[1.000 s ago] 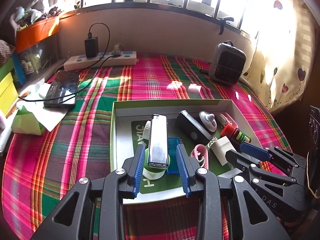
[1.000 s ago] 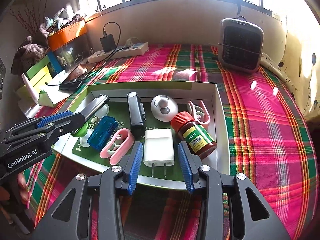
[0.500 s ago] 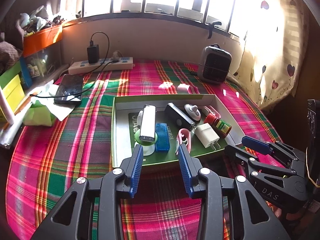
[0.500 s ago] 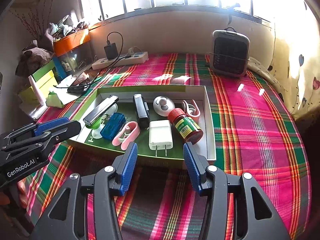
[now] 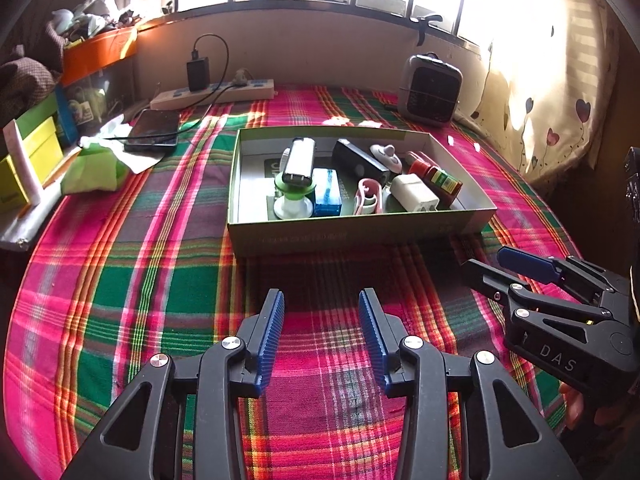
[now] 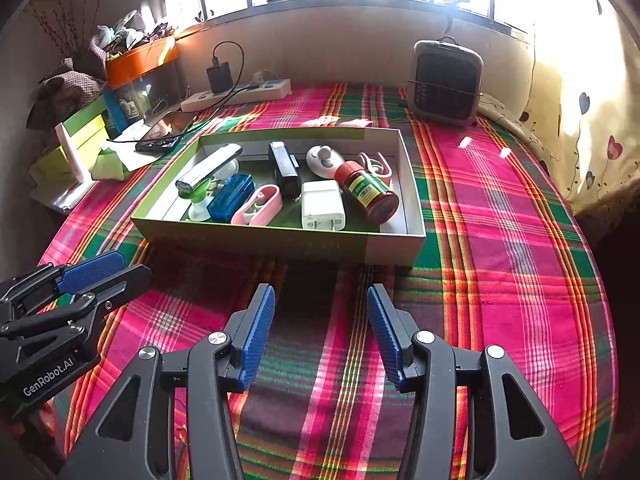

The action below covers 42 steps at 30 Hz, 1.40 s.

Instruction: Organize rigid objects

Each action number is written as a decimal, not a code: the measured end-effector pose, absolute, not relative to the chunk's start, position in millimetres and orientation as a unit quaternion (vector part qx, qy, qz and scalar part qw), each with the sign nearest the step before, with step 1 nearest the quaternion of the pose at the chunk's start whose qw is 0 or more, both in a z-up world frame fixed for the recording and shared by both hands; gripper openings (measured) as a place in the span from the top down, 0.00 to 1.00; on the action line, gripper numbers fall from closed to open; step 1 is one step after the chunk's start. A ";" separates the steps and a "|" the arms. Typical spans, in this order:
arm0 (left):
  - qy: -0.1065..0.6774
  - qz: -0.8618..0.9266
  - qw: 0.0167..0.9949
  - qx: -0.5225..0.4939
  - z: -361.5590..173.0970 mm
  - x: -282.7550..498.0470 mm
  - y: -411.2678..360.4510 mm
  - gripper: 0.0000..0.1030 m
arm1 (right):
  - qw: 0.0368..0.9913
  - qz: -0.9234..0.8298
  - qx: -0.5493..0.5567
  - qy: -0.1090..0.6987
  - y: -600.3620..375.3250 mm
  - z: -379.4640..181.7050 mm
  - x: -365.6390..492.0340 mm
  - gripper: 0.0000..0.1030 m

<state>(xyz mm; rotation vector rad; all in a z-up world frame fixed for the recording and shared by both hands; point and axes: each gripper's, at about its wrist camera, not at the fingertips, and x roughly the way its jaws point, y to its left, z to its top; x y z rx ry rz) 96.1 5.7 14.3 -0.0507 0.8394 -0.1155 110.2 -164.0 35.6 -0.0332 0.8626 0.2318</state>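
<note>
Both grippers pulled back, tray [image 5: 360,228] beyond empty, opening jaws

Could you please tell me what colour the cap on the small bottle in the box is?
Red; the bottle's cap shows best in the right wrist view.

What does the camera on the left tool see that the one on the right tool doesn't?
Only the left wrist view shows the right tool from the side, at its right edge, with fingertips of the person's hand under it.

Only the right wrist view shows the left tool from the side, at its left edge, and the pink clip behind the bottle plainly.

Both show the open box on the plaid cloth, holding the white charger, the red-capped bottle and the blue case, plus the small heater and the power strip. Both tools are empty; the left one's jaws are opening.
</note>
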 end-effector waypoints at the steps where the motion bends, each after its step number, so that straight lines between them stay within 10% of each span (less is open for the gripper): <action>1: 0.408 -0.053 0.911 -0.025 12.1 94.9 6.2 0.63 | 0.901 0.113 -0.015 0.419 -164.0 33.5 108.4 0.52; 42: 0.422 -0.038 0.906 -0.017 -8.2 94.9 -0.9 0.50 | 0.892 0.060 -0.028 0.446 -174.2 7.5 101.5 0.34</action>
